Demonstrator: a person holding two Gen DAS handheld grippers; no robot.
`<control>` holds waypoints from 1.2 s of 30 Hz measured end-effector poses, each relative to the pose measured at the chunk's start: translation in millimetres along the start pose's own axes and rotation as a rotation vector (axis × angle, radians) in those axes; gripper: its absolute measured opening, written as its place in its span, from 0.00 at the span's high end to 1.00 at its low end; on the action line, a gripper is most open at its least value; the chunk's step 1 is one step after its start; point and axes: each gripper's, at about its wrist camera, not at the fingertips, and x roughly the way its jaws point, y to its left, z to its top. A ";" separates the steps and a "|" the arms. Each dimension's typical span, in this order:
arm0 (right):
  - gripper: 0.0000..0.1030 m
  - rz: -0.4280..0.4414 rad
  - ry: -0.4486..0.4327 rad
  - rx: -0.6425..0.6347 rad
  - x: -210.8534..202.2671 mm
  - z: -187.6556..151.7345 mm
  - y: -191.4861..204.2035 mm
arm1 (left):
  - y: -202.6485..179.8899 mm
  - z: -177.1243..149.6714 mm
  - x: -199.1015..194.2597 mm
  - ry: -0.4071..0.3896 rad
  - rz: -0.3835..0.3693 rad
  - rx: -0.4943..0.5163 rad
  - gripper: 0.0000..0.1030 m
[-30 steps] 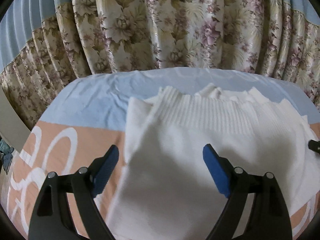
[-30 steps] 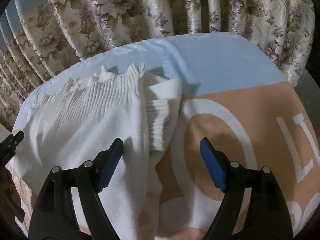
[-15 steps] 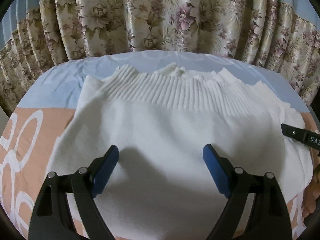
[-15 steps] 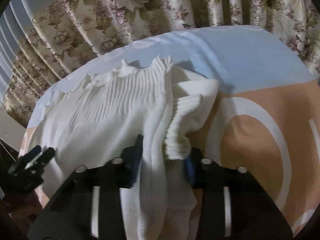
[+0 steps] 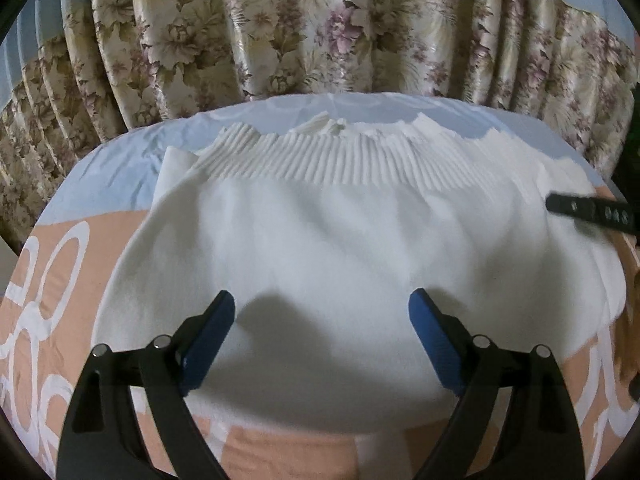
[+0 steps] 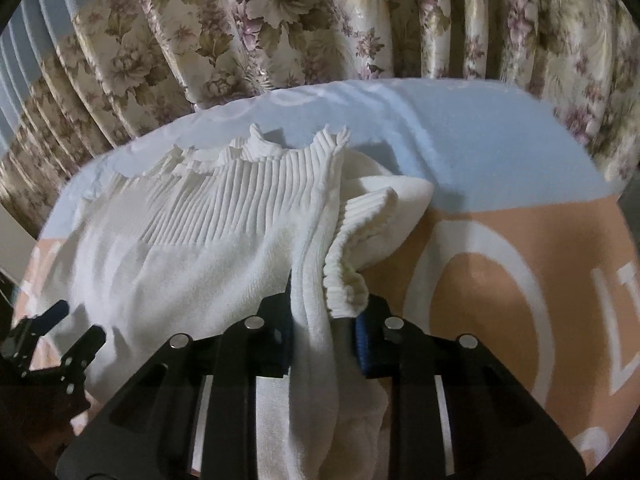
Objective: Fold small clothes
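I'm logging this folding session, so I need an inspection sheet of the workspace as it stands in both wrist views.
Surface: bed sheet, pale blue at the far side, peach with white lettering nearer.
Job's things: white knit sweater spread flat, ribbed hem toward the curtain; ribbed cuff of a sleeve bunched at its right edge.
Clutter: nothing seen.
Grippers: left tongs open above the sweater's middle, holding nothing; right tongs shut on the sweater's right edge beside the cuff.
Cables: nothing seen.
Surroundings: floral curtain hanging behind the bed.
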 end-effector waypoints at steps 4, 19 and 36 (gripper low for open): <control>0.81 -0.090 -0.022 -0.086 -4.7 3.8 10.0 | -5.2 -7.4 0.3 0.014 -0.004 0.002 0.13; 0.83 -0.191 -0.057 -0.132 -19.2 24.2 5.2 | -17.9 -5.2 6.5 0.036 0.006 -0.028 0.11; 0.83 -0.014 -0.078 -0.047 -56.4 58.2 32.5 | -43.9 1.6 16.1 0.053 -0.045 -0.011 0.07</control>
